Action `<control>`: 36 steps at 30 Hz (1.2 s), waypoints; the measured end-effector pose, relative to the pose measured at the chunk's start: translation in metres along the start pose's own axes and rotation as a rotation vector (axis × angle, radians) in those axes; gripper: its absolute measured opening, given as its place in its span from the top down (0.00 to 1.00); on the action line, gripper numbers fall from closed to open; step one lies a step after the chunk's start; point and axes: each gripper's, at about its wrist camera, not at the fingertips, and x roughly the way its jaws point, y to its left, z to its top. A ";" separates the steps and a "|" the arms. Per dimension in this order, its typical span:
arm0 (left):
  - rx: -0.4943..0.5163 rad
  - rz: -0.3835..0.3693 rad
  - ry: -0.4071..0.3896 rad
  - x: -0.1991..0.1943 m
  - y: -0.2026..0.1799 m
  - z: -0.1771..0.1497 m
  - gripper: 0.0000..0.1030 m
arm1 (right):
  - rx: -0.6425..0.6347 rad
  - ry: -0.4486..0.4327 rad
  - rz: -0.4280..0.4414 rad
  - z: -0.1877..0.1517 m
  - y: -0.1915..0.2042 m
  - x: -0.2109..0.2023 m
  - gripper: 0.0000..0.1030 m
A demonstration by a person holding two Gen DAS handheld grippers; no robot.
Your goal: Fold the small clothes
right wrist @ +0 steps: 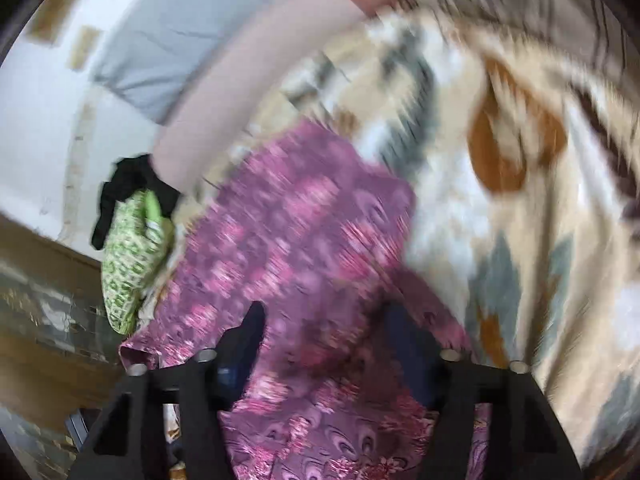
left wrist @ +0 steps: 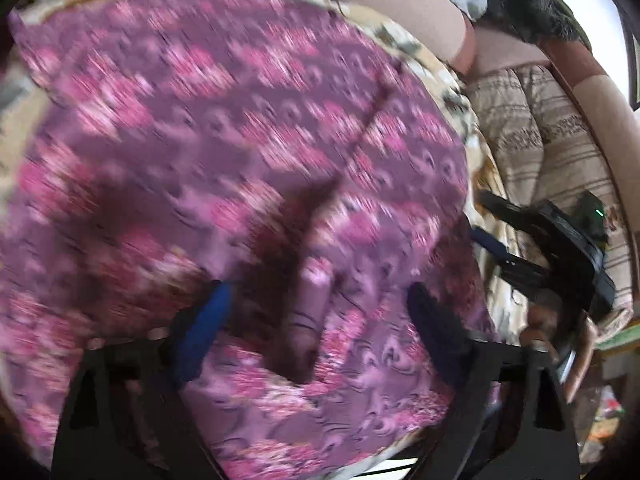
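Purple-pink floral cloth point(left wrist: 248, 152) fills nearly everything under the left gripper point(left wrist: 320, 332), whose blue-padded fingers point(left wrist: 208, 320) stand spread wide with a raised ridge of the fabric running up between them; nothing is pinched that I can make out, though the blur is heavy. Over on the other side, the right gripper point(right wrist: 324, 344) has its jaws apart too, and the same garment point(right wrist: 304, 232) passes between and beneath them. Whether a pad is touching cloth there, I cannot tell

Moving outward: the garment lies spread on a patterned beige blanket point(right wrist: 520, 208), stretching forward and away from both tools. A dark crease cuts diagonally across it in the left view, and that looks like the line a fold would follow. From the right camera the cloth runs up and to the left, ending short of a green-and-white printed piece point(right wrist: 132, 256) with something black point(right wrist: 128, 188) draped beside it at the bed's edge

Both tools sit at the near hem, the right one visible at the right edge of the left view. My read: the long axis runs away from them, so the near edge would travel forward over the far part. With jaws open, a grip has to come first
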 end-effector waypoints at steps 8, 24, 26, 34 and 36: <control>-0.073 -0.156 -0.015 -0.041 0.015 -0.013 0.94 | -0.195 -0.048 -0.182 -0.010 0.041 0.027 0.93; 0.006 0.127 -0.066 -0.070 0.044 -0.043 0.42 | -0.346 -0.110 -0.087 -0.042 0.088 0.004 0.78; 0.025 0.178 -0.112 -0.082 0.042 -0.044 0.40 | -0.349 -0.211 -0.101 -0.044 0.087 -0.015 0.35; -0.257 0.150 -0.282 -0.138 0.109 -0.007 0.33 | -0.413 -0.228 0.047 -0.058 0.105 -0.020 0.06; -0.410 0.105 -0.310 -0.147 0.147 0.010 0.33 | -0.455 -0.220 0.068 -0.067 0.117 -0.019 0.06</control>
